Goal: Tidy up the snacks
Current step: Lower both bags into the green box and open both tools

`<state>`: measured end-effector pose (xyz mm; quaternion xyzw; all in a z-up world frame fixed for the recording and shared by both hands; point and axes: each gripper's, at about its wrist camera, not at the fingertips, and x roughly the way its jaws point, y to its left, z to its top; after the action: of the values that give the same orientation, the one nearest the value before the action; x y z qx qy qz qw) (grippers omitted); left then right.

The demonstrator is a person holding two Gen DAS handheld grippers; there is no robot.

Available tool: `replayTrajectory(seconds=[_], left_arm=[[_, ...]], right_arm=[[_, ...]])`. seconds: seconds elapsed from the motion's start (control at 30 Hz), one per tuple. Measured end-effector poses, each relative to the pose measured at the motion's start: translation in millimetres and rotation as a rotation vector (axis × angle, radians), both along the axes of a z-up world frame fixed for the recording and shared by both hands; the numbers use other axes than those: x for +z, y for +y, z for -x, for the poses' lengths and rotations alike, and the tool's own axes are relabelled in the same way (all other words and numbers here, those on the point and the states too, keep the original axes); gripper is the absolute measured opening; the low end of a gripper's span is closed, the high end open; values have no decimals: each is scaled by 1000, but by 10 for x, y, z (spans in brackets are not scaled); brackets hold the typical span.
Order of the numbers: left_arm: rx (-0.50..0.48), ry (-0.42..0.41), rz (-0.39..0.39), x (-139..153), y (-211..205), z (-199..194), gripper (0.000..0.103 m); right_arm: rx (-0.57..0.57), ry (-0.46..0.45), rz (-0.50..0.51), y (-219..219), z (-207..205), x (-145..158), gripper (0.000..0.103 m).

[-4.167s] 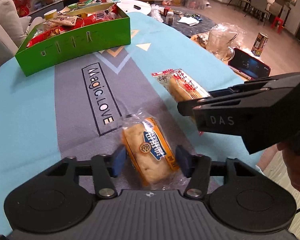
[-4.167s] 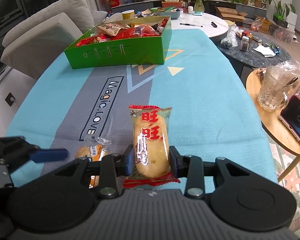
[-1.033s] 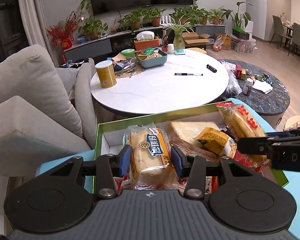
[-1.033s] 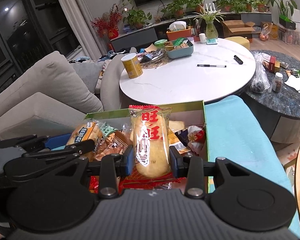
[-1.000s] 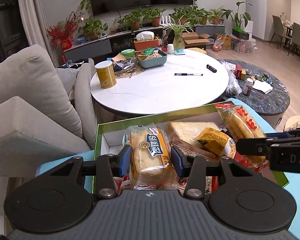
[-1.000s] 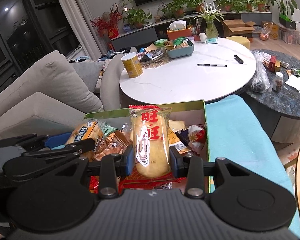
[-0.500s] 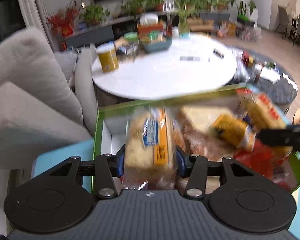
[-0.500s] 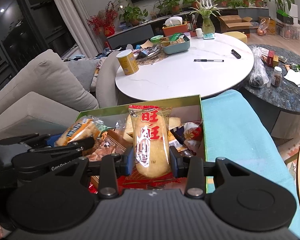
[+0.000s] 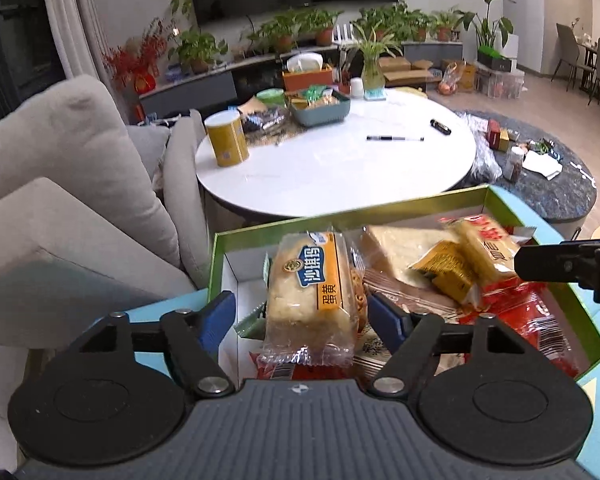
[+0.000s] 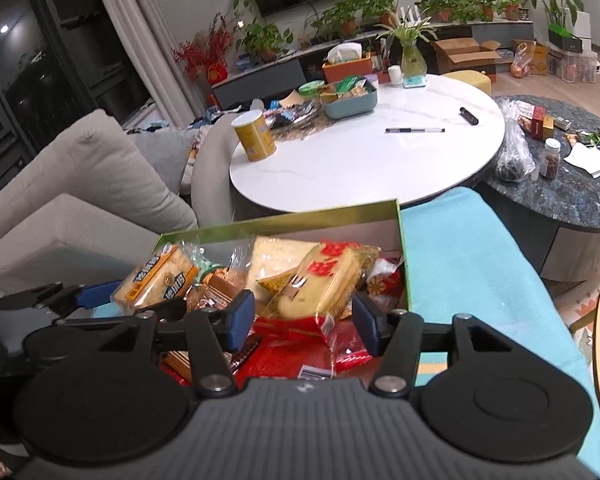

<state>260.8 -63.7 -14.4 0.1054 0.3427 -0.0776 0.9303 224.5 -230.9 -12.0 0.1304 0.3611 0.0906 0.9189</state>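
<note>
- We are at the drop-off: left gripper (image 9: 298, 314) and right gripper (image 10: 304, 320) both spread, released.
- Bread pack (image 9: 312, 280) and rice cracker (image 10: 324, 280) lie in the green box (image 10: 276, 222).
- Next, we judge: lift both clear.

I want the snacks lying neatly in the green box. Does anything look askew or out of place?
Yes. The orange-labelled bread packet stands on end between the open left gripper pads, and the red rice cracker packet lies tilted on the heap between the open right gripper pads. Both are inside the green box, nothing spilled.
</note>
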Motion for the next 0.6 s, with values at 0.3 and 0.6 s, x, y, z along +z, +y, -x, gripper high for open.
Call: replayTrajectory(seconds=[0.3,0.6], left_arm=[[17,-57,19,148,102,372,82],[34,-88,60,260,202,804,85]], right_arm=[[15,-17,2,30,199,87,96],[30,-38,19,144,530,209,101]])
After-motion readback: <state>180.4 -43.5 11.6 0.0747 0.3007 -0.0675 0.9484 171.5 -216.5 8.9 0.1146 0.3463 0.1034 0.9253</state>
